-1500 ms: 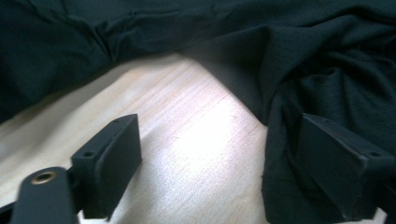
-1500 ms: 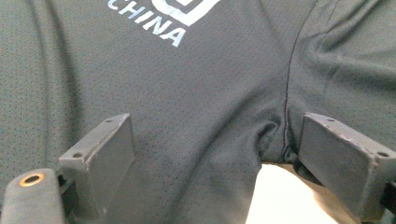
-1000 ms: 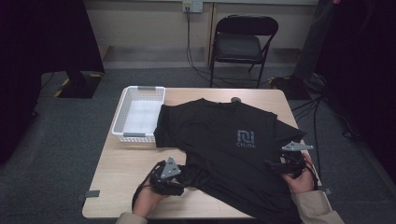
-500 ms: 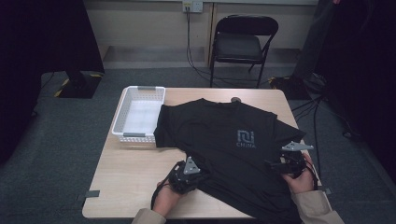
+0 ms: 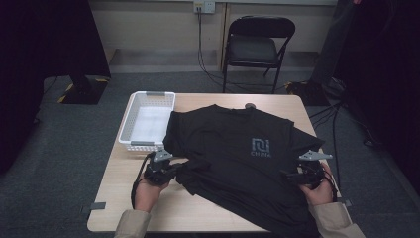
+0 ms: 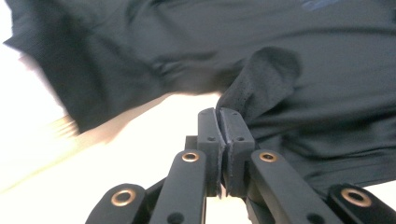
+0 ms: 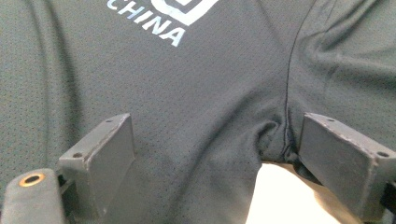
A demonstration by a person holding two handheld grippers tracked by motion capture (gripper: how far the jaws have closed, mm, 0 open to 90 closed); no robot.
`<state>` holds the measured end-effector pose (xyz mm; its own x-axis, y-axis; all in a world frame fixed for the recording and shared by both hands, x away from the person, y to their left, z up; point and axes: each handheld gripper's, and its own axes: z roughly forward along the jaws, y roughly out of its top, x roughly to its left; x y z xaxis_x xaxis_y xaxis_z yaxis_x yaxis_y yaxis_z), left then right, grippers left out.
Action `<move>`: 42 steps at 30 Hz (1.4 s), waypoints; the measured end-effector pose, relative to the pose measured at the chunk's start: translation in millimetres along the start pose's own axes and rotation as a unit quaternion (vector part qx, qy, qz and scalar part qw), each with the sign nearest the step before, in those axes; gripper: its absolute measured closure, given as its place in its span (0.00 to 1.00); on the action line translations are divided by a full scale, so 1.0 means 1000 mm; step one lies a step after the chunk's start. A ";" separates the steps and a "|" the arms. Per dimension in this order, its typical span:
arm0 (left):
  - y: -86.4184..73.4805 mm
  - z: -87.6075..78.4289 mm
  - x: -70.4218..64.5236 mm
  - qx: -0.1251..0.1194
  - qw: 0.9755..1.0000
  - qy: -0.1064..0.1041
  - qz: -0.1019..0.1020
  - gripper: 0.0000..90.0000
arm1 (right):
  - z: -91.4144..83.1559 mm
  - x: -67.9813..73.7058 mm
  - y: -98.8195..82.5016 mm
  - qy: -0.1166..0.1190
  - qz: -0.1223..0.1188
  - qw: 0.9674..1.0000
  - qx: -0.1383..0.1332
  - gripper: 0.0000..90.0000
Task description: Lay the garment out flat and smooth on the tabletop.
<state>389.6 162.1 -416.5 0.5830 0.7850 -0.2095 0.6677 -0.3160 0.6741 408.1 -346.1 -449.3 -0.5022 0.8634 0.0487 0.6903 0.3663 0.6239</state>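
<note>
My pale wooden bench stands on grey carpet, a folding chair at 12 o'clock. The black mesh T-shirt lies across its middle. At 10 o'clock, a white lattice basket. My left gripper fingers pinch its hem; my right gripper fingers are spread.

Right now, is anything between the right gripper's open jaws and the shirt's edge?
Nothing visible. The right gripper is open, its jaws either side of the black T-shirt where the seam meets the edge; only fabric and bare table lie between them.
</note>
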 end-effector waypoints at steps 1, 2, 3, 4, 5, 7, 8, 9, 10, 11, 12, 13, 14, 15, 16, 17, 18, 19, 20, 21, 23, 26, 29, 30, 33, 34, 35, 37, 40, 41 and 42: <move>-0.003 0.001 0.003 0.003 1.000 0.001 -0.006 0.97 | 0.000 0.000 0.000 0.000 0.000 1.000 0.000 0.11; -0.005 0.003 0.004 0.002 1.000 0.003 -0.008 0.97 | 0.000 0.000 0.000 0.000 0.000 1.000 0.000 0.11; -0.008 0.004 0.005 -0.006 1.000 0.005 -0.008 0.97 | 0.000 0.000 0.000 0.000 0.000 1.000 0.000 0.11; -0.010 0.005 0.004 -0.010 1.000 0.001 -0.012 0.94 | 0.000 0.000 0.000 0.000 0.000 1.000 0.000 0.11; -0.012 0.005 0.003 -0.008 1.000 -0.002 -0.015 0.88 | 0.000 0.000 0.000 0.000 0.000 1.000 0.000 0.11; -0.013 0.001 -0.006 -0.013 1.000 0.018 -0.011 0.60 | 0.000 0.000 0.000 0.000 0.000 1.000 0.000 0.11; -0.014 -0.004 -0.011 -0.010 1.000 0.017 0.000 0.55 | 0.000 0.000 0.000 0.000 0.000 1.000 0.000 0.11; -0.016 -0.008 -0.018 -0.018 1.000 0.005 0.008 0.57 | 0.000 0.000 0.000 0.000 0.000 1.000 0.000 0.11; -0.018 -0.013 -0.027 -0.019 1.000 -0.003 0.017 0.58 | 0.000 0.000 0.000 0.000 0.000 1.000 0.000 0.11; -0.020 -0.017 -0.036 -0.021 0.999 -0.008 0.036 0.57 | 0.000 0.000 0.000 0.000 0.000 1.000 0.000 0.11; -0.021 -0.019 -0.045 -0.025 0.999 -0.019 0.044 0.57 | 0.000 0.000 0.000 0.000 0.000 1.000 0.000 0.11; -0.023 -0.019 -0.053 -0.022 0.998 -0.031 0.049 0.58 | 0.000 0.000 0.000 0.000 0.000 1.000 0.000 0.11; -0.025 -0.017 -0.061 -0.011 0.998 -0.033 0.061 0.58 | 0.000 0.000 0.000 0.000 0.000 1.000 0.000 0.11; -0.026 -0.013 -0.068 0.000 0.997 -0.035 0.072 0.60 | 0.000 0.000 0.000 0.000 0.000 1.000 0.000 0.11; -0.029 -0.009 -0.073 0.004 0.996 -0.033 0.080 0.62 | 0.000 0.000 0.000 0.000 0.000 1.000 0.000 0.11; -0.030 -0.005 -0.077 0.011 0.995 -0.028 0.093 0.66 | 0.000 0.000 0.000 0.000 0.000 1.000 0.000 0.11; -0.031 0.000 -0.079 0.023 0.994 -0.024 0.106 0.71 | 0.000 0.000 0.000 0.000 0.000 1.000 0.000 0.11; -0.032 0.005 -0.079 0.032 0.994 -0.023 0.107 0.71 | 0.000 0.000 0.000 0.000 0.000 1.000 0.000 0.11; -0.033 0.009 -0.078 0.037 0.993 -0.017 0.107 0.72 | 0.000 0.000 0.000 0.000 0.000 1.000 0.000 0.11; -0.033 0.013 -0.077 0.045 0.992 -0.007 0.116 0.73 | 0.000 0.000 0.000 0.000 0.001 1.000 0.000 0.11; -0.034 0.015 -0.074 0.055 0.993 -0.007 0.107 0.82 | 0.000 0.000 0.000 0.000 0.001 1.000 0.000 0.11; -0.032 0.013 -0.068 0.066 0.994 -0.012 0.088 0.95 | 0.000 0.000 0.000 0.000 0.001 1.000 0.000 0.11; -0.033 0.002 -0.062 0.063 0.995 -0.020 0.069 0.97 | 0.000 0.000 0.000 0.000 0.001 1.000 0.000 0.11; -0.033 -0.003 -0.060 0.059 0.996 -0.029 0.061 0.97 | 0.000 0.000 0.000 0.001 0.001 1.000 0.000 0.11; -0.037 -0.021 -0.057 0.052 0.996 -0.035 0.058 0.97 | 0.000 0.000 0.000 0.000 0.001 1.000 0.000 0.11; -0.039 -0.027 -0.055 0.045 0.997 -0.041 0.053 0.97 | 0.000 0.000 0.000 0.001 0.001 1.000 0.000 0.11; -0.042 -0.034 -0.053 0.043 0.997 -0.046 0.051 0.97 | 0.000 0.000 0.000 0.000 0.001 1.000 0.000 0.11; -0.046 -0.047 -0.049 0.035 0.997 -0.048 0.041 0.97 | 0.000 0.000 0.000 0.001 0.001 1.000 0.000 0.11; -0.054 -0.064 -0.037 0.031 0.998 -0.041 0.023 0.97 | 0.000 0.000 0.000 0.001 0.001 1.000 0.000 0.11; -0.057 -0.067 -0.033 0.033 0.998 -0.043 0.013 0.97 | 0.000 0.000 0.000 0.001 0.001 1.000 0.000 0.11; -0.060 -0.070 -0.029 0.035 0.999 -0.039 0.007 0.97 | 0.000 0.000 0.000 0.001 0.001 1.000 0.000 0.11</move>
<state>299.7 196.0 -401.4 0.6244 0.7378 -0.2562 0.6885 -0.3651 0.6267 407.6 -346.0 -449.2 -0.5018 0.8635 0.0510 0.6912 0.3648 0.6238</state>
